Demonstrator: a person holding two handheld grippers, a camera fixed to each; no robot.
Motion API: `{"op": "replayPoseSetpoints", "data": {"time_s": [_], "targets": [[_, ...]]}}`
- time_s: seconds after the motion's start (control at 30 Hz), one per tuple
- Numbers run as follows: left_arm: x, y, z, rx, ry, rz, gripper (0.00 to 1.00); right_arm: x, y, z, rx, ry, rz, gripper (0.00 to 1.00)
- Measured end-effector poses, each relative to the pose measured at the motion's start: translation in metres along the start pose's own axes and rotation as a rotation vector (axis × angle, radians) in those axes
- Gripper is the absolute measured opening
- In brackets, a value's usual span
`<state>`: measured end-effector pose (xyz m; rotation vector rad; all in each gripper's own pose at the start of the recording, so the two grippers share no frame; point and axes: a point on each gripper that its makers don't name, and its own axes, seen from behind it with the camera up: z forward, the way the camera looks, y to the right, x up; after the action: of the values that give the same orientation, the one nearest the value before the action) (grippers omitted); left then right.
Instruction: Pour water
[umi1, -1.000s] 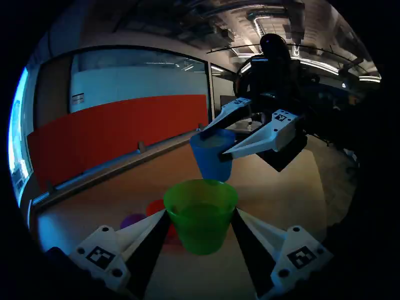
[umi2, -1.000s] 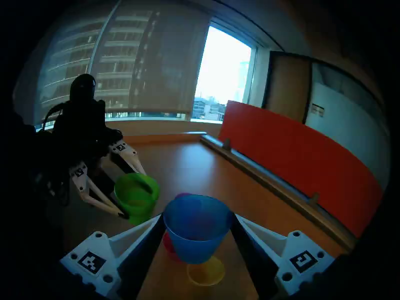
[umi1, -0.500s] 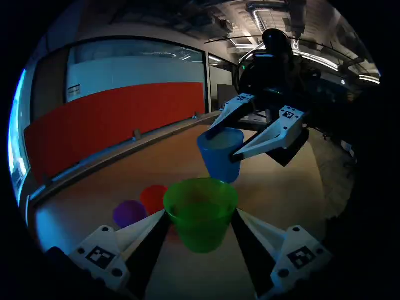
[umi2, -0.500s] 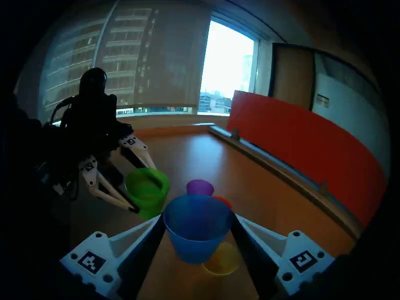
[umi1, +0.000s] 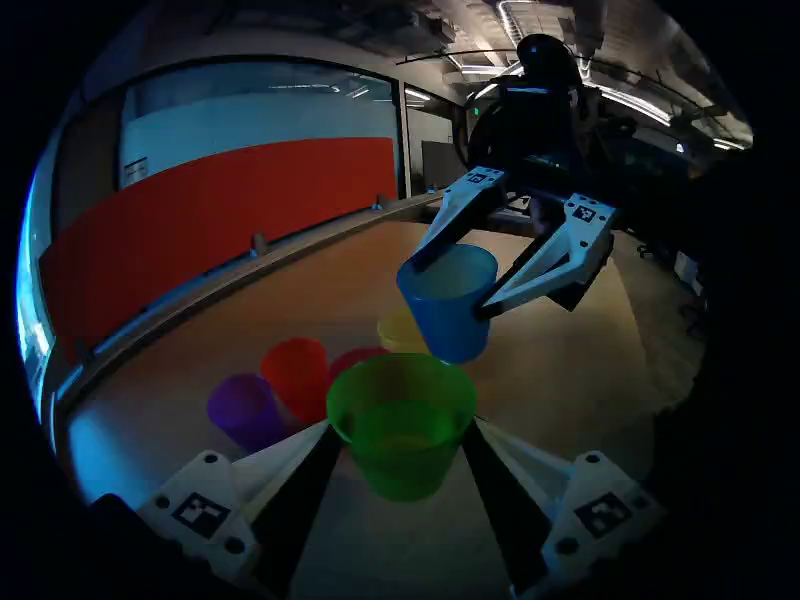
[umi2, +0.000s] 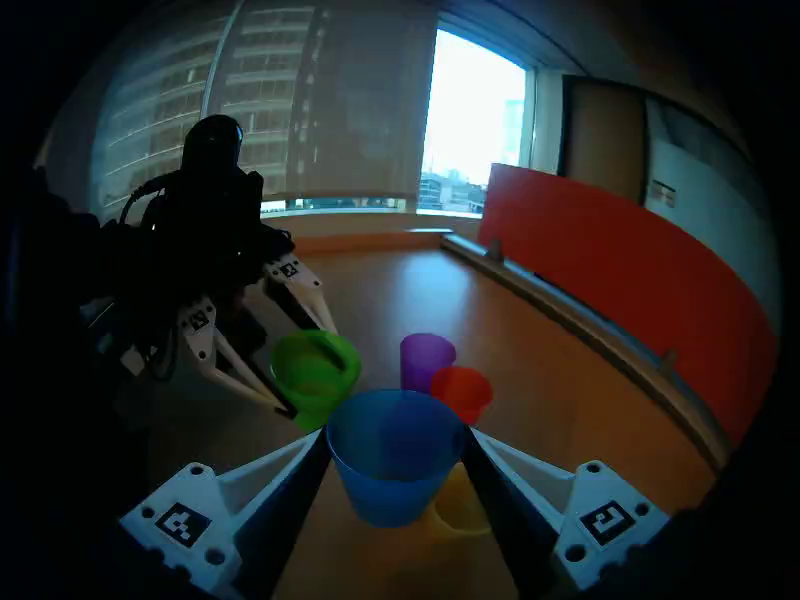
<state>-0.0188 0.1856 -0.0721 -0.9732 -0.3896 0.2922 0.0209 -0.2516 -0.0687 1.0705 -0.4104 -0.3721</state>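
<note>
- The green cup (umi1: 402, 425) was translucent plastic, smooth, with a faint gloss.
- The blue cup (umi2: 395, 465) was the same smooth, see-through plastic.
- The purple cup (umi1: 243, 410), red cup (umi1: 297, 372) and yellow cup (umi1: 400, 330) looked like smooth plastic.
- The table (umi1: 560, 370) was wood-toned, smooth, softly sheened.
- The left gripper (umi1: 398, 430) had fingers (umi1: 255, 480) of white matt plastic, black along the inner edges.
- The red wall panel (umi1: 200, 220) looked matt.
</note>
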Motion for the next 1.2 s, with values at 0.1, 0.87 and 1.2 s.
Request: {"op": "replayPoseSetpoints", "data": {"time_s": [0.1,0.87,1.2], "targets": [[-0.006,0.000,0.001,-0.004,-0.017,0.003,0.83,-0.004,-0.004,0.002,0.017,-0.009,-0.001,0.93],[-0.036,0.002,0.011,-0.043,-0.118,0.027,0.83,-0.045,-0.024,0.013,0.100,-0.099,-0.045,0.94],[-0.045,-0.004,0.017,-0.041,-0.144,0.031,0.83,-0.062,-0.032,0.018,0.134,-0.133,-0.045,0.94]]}}
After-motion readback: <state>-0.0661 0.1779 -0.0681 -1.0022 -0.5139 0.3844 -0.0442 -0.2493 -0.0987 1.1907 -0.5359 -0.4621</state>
